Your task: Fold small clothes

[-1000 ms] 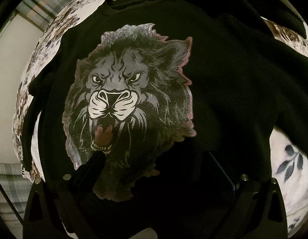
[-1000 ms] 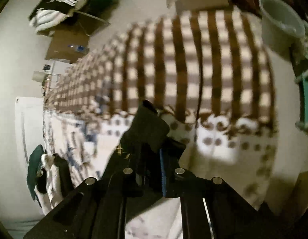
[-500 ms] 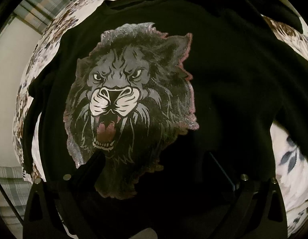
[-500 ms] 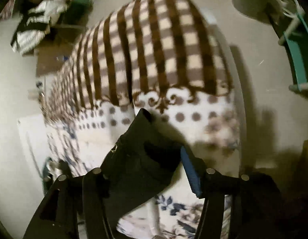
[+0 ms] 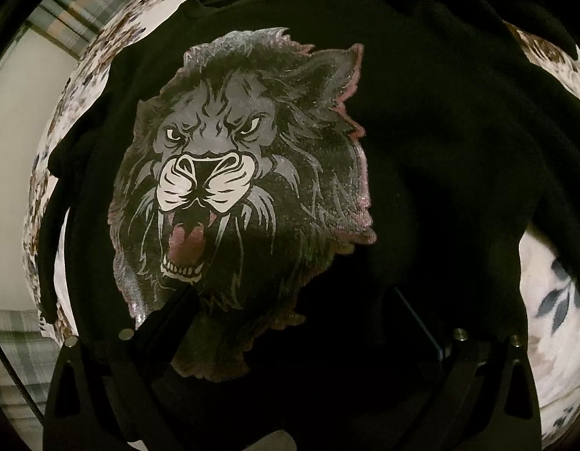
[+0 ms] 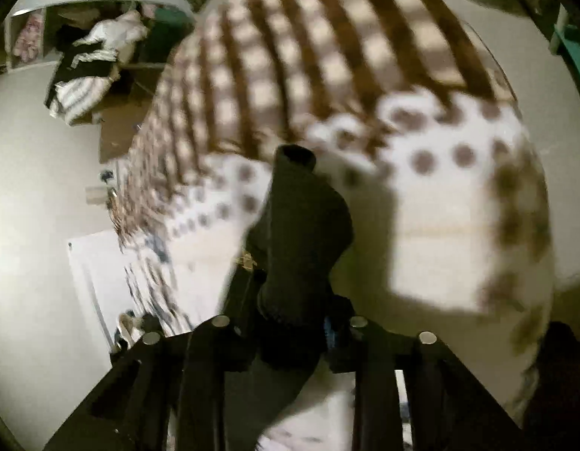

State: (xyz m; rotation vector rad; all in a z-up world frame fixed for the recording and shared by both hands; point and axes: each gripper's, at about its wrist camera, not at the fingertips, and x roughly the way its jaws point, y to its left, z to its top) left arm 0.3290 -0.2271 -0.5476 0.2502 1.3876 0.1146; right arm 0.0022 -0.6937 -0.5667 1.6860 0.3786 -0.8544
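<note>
1. Floral white bedding (image 5: pixel 553 323) covers the surface under the work; in the left view it shows only as a rim around a black sweatshirt (image 5: pixel 440 158) lying spread on it, front up.
2. Plaid fabric (image 5: pixel 83 11) in grey-green shows past the bedding at the upper left and lower left of that view.
3. Filling the sweatshirt's chest is a roaring lion print (image 5: pixel 230 188) in grey, white and pink; the collar (image 5: pixel 222 0) lies at the far side and a sleeve (image 5: pixel 57 203) runs down the left edge onto the bedding.
4. Hovering above the hem end, the left gripper (image 5: pixel 290 308) has its jaws spread wide, nothing between them; its fingers (image 5: pixel 173 312) are dark against the dark cloth.
5. Only the right view shows the room: pale floor (image 6: pixel 34 263), a brown-and-cream checked blanket (image 6: pixel 327 49) with a dotted white border (image 6: pixel 459 158), and a heap of clothes (image 6: pixel 91 67) by a shelf at the upper left. This view is blurred.
6. Also only there: the right gripper (image 6: pixel 293 323) is clenched on a fold of black cloth (image 6: pixel 301 233), which stands up out of the jaws with a tube-like open end at the top. Whether it is the sweatshirt's other sleeve I cannot tell.
7. Neither view shows the other gripper.
</note>
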